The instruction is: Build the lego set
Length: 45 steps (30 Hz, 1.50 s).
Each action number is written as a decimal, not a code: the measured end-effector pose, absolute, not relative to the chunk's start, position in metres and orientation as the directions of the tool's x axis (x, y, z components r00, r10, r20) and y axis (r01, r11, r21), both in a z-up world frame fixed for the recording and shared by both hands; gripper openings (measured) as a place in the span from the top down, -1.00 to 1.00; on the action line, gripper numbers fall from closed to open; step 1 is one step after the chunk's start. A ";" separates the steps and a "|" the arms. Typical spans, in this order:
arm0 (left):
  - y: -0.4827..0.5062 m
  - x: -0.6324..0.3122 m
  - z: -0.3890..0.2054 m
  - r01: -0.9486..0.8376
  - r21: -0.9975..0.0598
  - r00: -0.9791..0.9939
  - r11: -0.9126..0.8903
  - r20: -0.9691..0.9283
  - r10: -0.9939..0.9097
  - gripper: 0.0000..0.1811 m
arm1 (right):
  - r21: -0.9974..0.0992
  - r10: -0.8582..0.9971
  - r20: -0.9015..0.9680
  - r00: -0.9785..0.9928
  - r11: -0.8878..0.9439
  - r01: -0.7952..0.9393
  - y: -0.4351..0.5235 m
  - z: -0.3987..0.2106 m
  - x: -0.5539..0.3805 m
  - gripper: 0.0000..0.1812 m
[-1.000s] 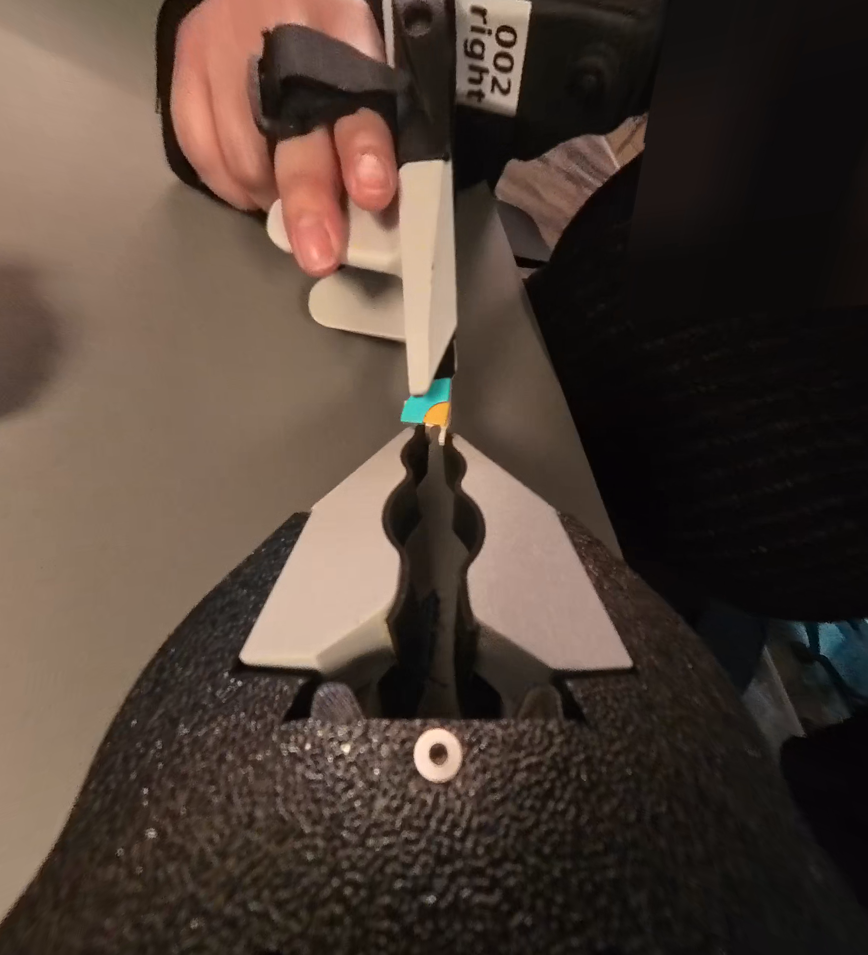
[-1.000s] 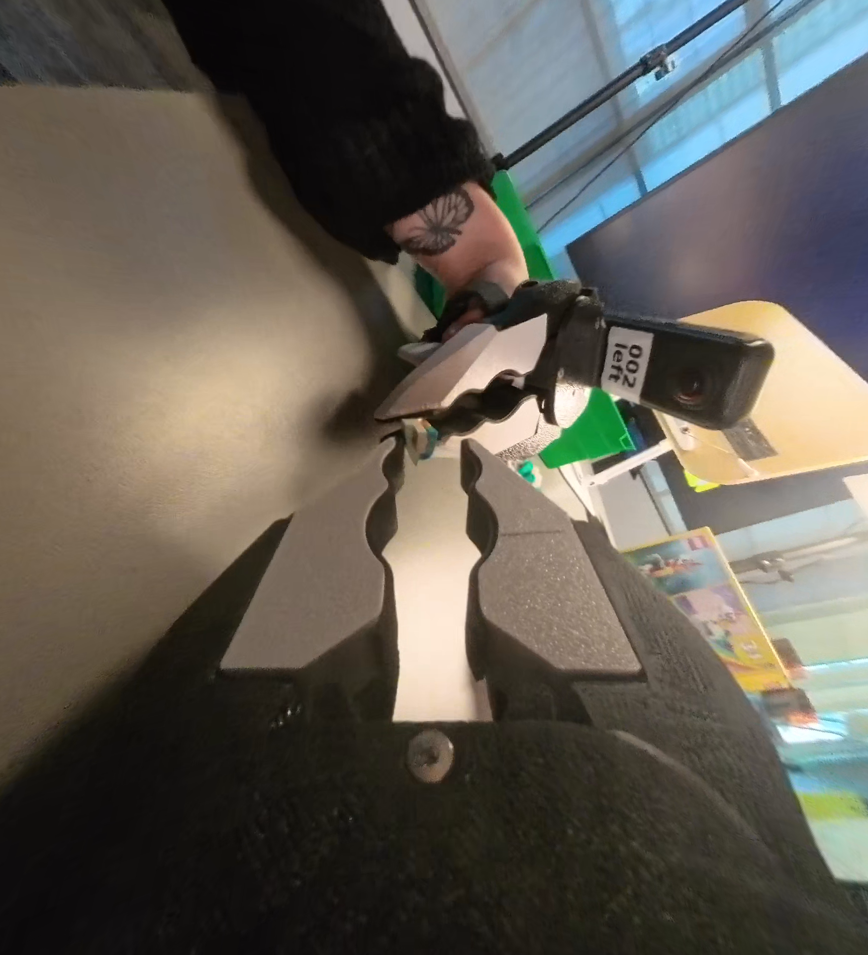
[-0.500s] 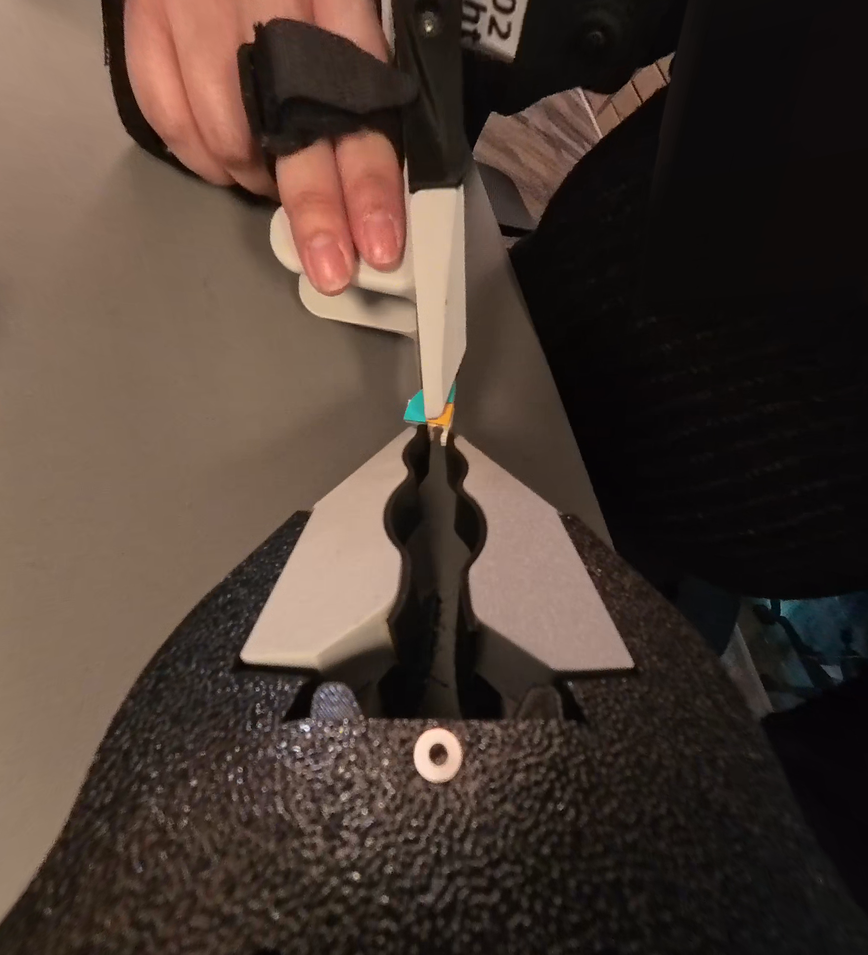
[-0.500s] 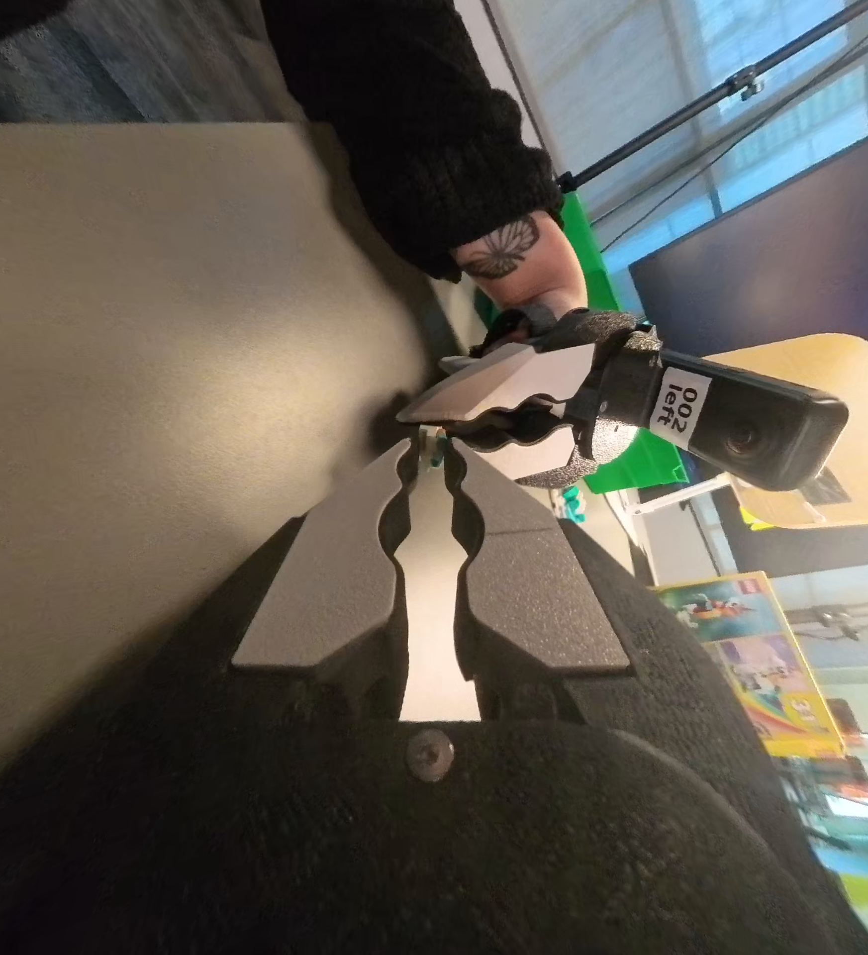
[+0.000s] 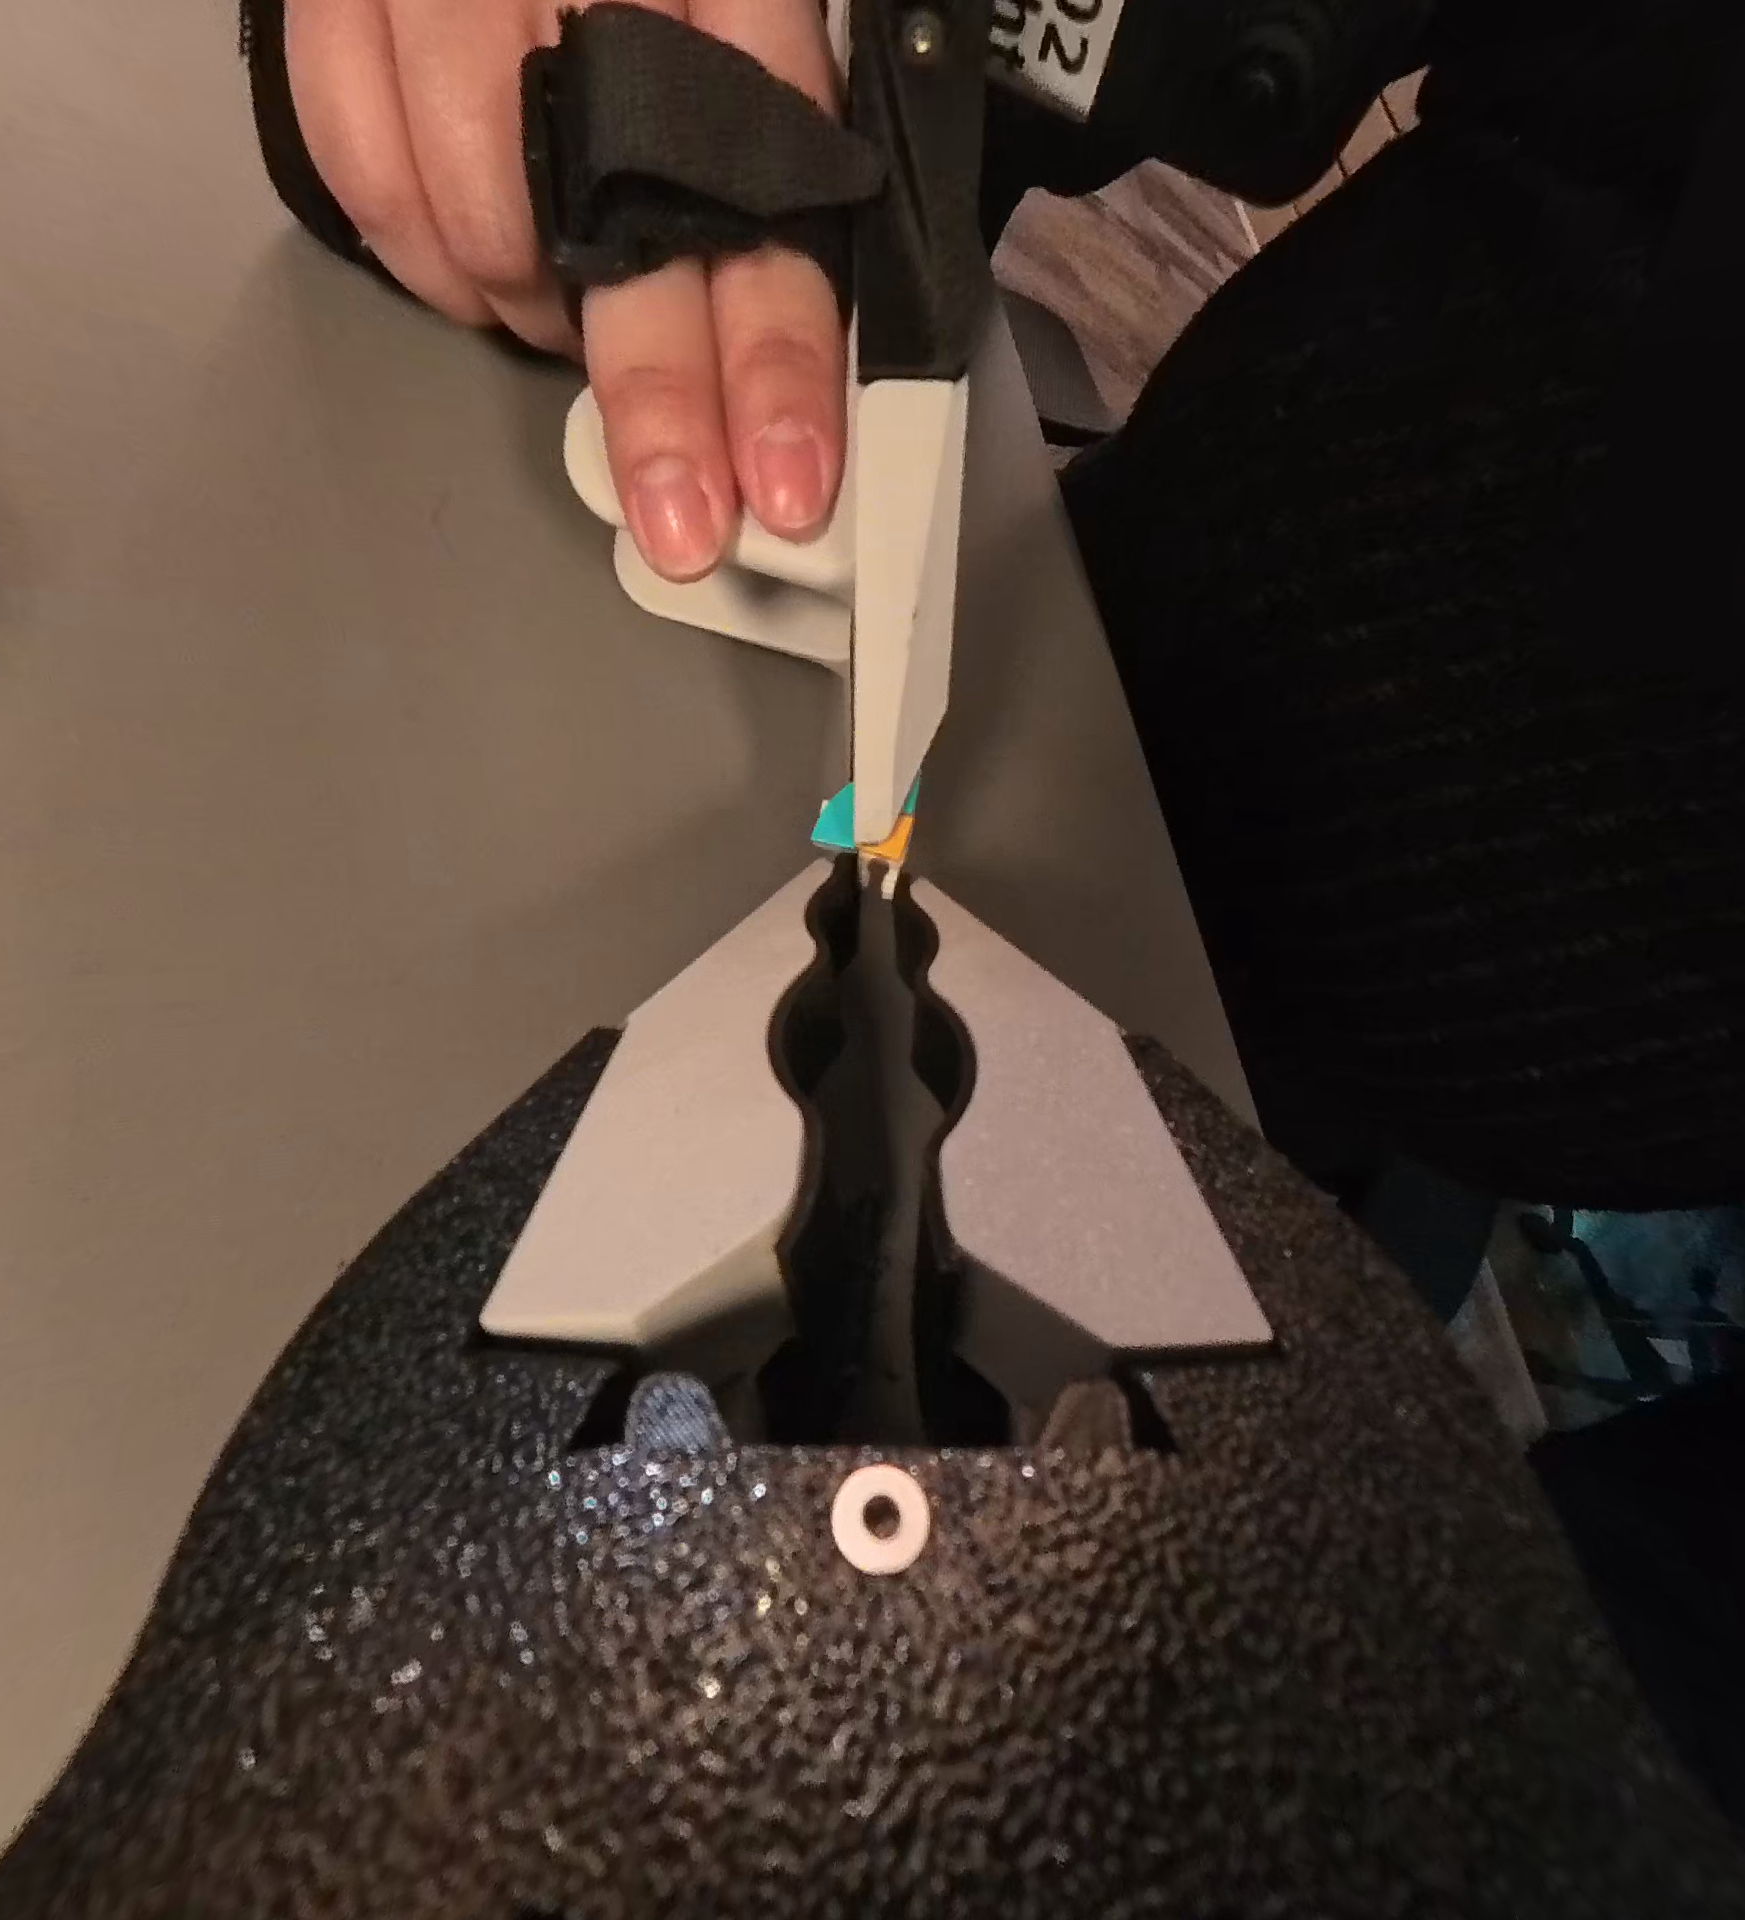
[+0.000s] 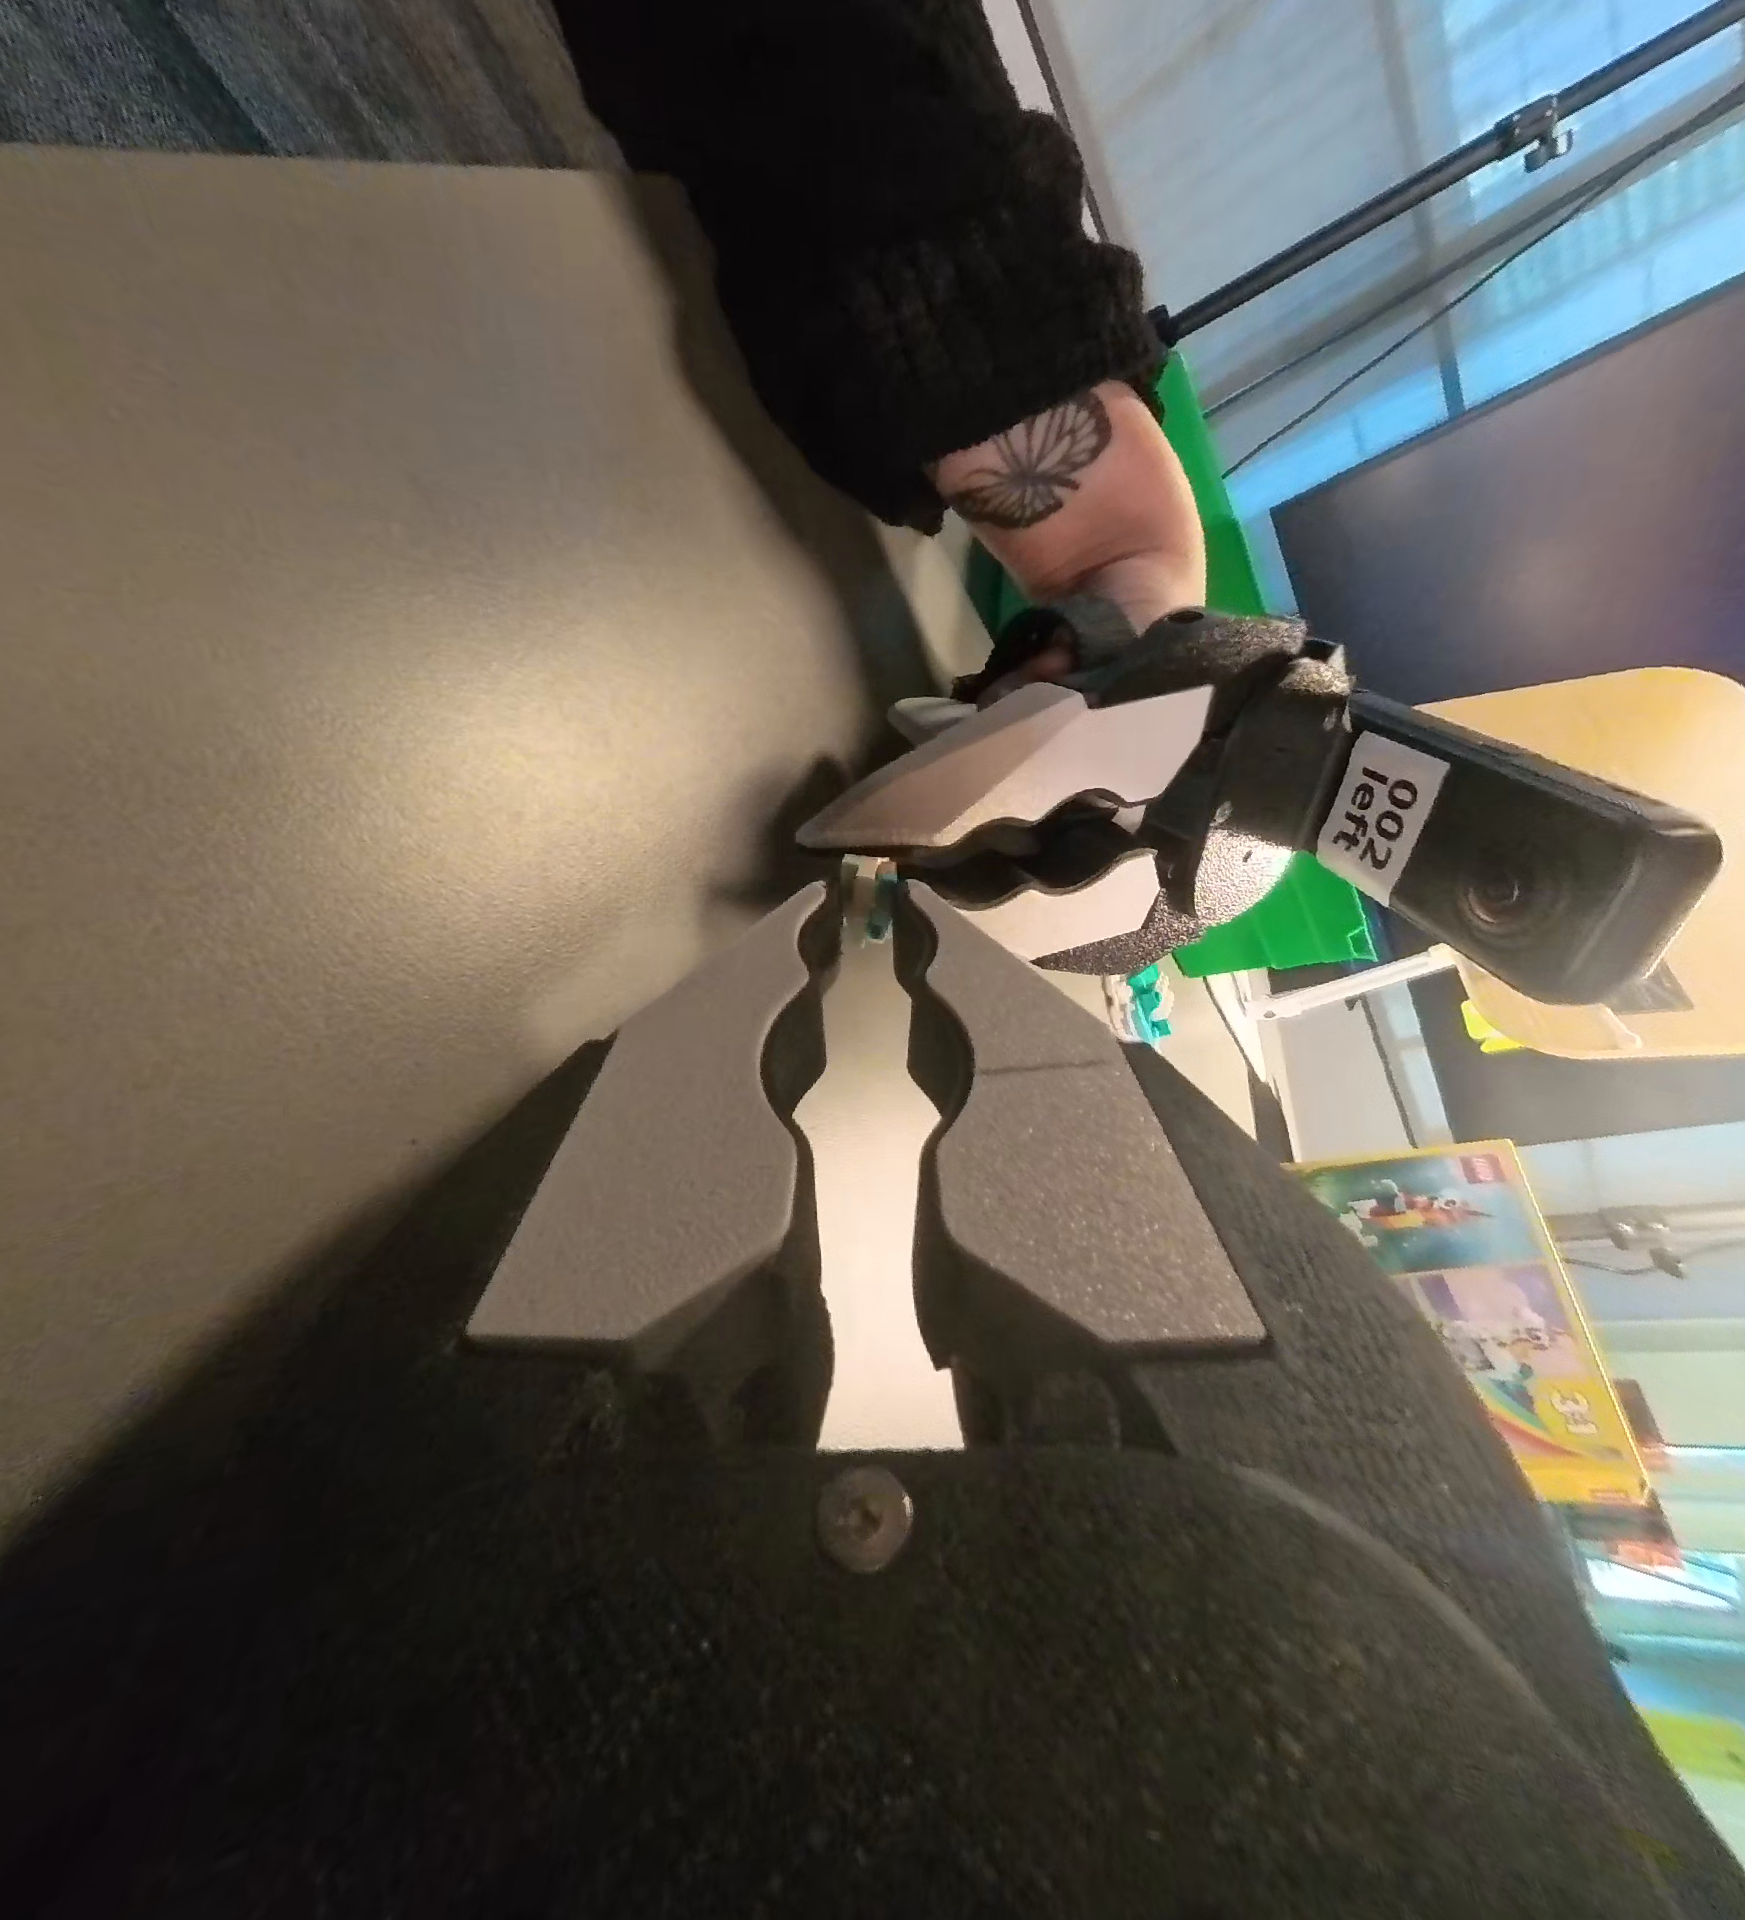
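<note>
The grey bench (image 5: 276, 831) carries little finished work near the grippers. A green tray (image 6: 1252, 914) and picture box (image 6: 1470, 1340) wait beyond. Left gripper (image 5: 873, 883) and right gripper (image 6: 863, 920) meet mid-air, both clenched on the small teal-and-orange lego piece (image 5: 863, 831). Judged early; most building remains.

Lego piece (image 5: 863, 836) mostly hidden
Right gripper (image 5: 873, 844) covers its middle; piece's shape too small to tell; hand (image 5: 577, 197) above it cut off by top edge
</note>
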<state>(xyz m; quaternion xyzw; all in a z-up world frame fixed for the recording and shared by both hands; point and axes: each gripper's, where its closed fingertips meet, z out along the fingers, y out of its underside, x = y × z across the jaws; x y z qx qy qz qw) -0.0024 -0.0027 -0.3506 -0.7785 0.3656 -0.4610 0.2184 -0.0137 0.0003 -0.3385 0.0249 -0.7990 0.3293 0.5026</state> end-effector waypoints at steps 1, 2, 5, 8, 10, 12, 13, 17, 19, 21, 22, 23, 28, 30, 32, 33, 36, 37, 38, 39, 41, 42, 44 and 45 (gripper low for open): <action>-0.003 -0.002 -0.351 -0.366 -0.675 0.307 -0.641 0.563 -0.767 0.95 | -0.499 0.291 0.821 -0.491 0.783 -0.370 0.000 -0.338 -0.014 0.91; -0.003 -0.002 -0.351 -0.367 -0.672 0.307 -0.644 0.566 -0.765 0.95 | -0.497 0.290 0.822 -0.489 0.785 -0.371 0.000 -0.339 -0.014 0.91; -0.004 -0.002 -0.352 -0.376 -0.669 0.309 -0.642 0.563 -0.767 0.94 | -0.491 0.281 0.825 -0.491 0.787 -0.373 0.000 -0.340 -0.014 0.91; -0.002 -0.002 -0.349 -0.360 -0.682 0.305 -0.637 0.559 -0.771 0.94 | -0.499 0.295 0.823 -0.485 0.782 -0.373 0.000 -0.337 -0.014 0.92; 0.002 -0.003 -0.339 -0.312 -0.713 0.294 -0.627 0.555 -0.778 0.95 | -0.529 0.343 0.818 -0.463 0.765 -0.368 0.003 -0.329 -0.015 0.92; 0.009 -0.006 -0.327 -0.228 -0.743 0.286 -0.629 0.567 -0.773 0.95 | -0.569 0.411 0.805 -0.428 0.739 -0.360 0.010 -0.317 -0.018 0.92; 0.014 -0.008 -0.320 -0.183 -0.757 0.289 -0.627 0.568 -0.771 0.96 | -0.591 0.451 0.795 -0.405 0.725 -0.352 0.015 -0.310 -0.020 0.92; 0.043 -0.026 -0.308 -0.086 -0.839 0.429 -0.538 0.456 -0.780 0.93 | -0.640 0.596 0.768 -0.234 0.718 -0.274 0.058 -0.284 -0.029 0.91; 0.061 -0.033 -0.299 -0.049 -0.895 0.528 -0.443 0.353 -0.772 0.95 | -0.632 0.617 0.774 -0.141 0.748 -0.201 0.085 -0.279 -0.030 0.91; 0.083 -0.050 -0.300 -0.083 -0.930 0.690 -0.358 0.206 -0.694 0.99 | -0.610 0.602 0.792 -0.098 0.780 -0.137 0.104 -0.283 -0.028 0.91; 0.091 -0.060 -0.305 -0.147 -0.931 0.762 -0.334 0.108 -0.638 0.99 | -0.588 0.582 0.809 -0.082 0.802 -0.103 0.112 -0.286 -0.027 0.91; 0.100 -0.073 -0.309 -0.214 -0.924 0.825 -0.317 0.004 -0.566 0.95 | -0.559 0.555 0.829 -0.069 0.826 -0.074 0.119 -0.289 -0.026 0.91; 0.117 -0.081 -0.323 -0.342 -0.869 0.868 -0.356 -0.148 -0.473 0.58 | -0.513 0.511 0.858 -0.052 0.858 -0.025 0.134 -0.296 -0.031 0.91; 0.123 -0.078 -0.332 -0.287 -0.859 0.882 -0.424 -0.064 -0.467 0.37 | -0.537 0.534 0.843 -0.057 0.843 -0.036 0.136 -0.295 -0.035 0.91; 0.128 -0.079 -0.340 -0.250 -0.849 0.892 -0.465 -0.016 -0.451 0.33 | -0.544 0.542 0.838 -0.054 0.838 -0.038 0.139 -0.294 -0.035 0.91; 0.130 -0.080 -0.342 -0.235 -0.849 0.895 -0.474 0.000 -0.445 0.35 | -0.552 0.550 0.834 -0.052 0.833 -0.041 0.140 -0.293 -0.035 0.91; 0.133 -0.078 -0.344 -0.203 -0.847 0.899 -0.492 0.038 -0.436 0.42 | -0.574 0.572 0.819 -0.046 0.817 -0.060 0.140 -0.289 -0.033 0.91; 0.134 -0.077 -0.345 -0.199 -0.843 0.900 -0.500 0.044 -0.433 0.44 | -0.578 0.576 0.816 -0.048 0.814 -0.064 0.139 -0.288 -0.033 0.91; 0.135 -0.076 -0.346 -0.198 -0.839 0.900 -0.506 0.049 -0.432 0.46 | -0.582 0.580 0.813 -0.048 0.810 -0.067 0.139 -0.287 -0.032 0.91; 0.136 -0.074 -0.347 -0.200 -0.834 0.899 -0.515 0.054 -0.436 0.47 | -0.586 0.584 0.810 -0.049 0.807 -0.072 0.138 -0.287 -0.032 0.91; 0.137 -0.072 -0.354 -0.213 -0.818 0.896 -0.534 0.054 -0.441 0.49 | -0.592 0.590 0.806 -0.053 0.802 -0.081 0.137 -0.285 -0.031 0.91; 0.137 -0.072 -0.357 -0.224 -0.808 0.897 -0.545 0.048 -0.440 0.49 | -0.592 0.589 0.806 -0.054 0.802 -0.084 0.137 -0.285 -0.031 0.91; 0.140 -0.070 -0.357 -0.240 -0.809 0.895 -0.536 0.029 -0.445 0.47 | -0.586 0.583 0.810 -0.056 0.806 -0.085 0.137 -0.285 -0.029 0.91; 0.141 -0.069 -0.356 -0.248 -0.813 0.895 -0.527 0.016 -0.447 0.50 | -0.580 0.577 0.815 -0.054 0.811 -0.084 0.137 -0.284 -0.028 0.91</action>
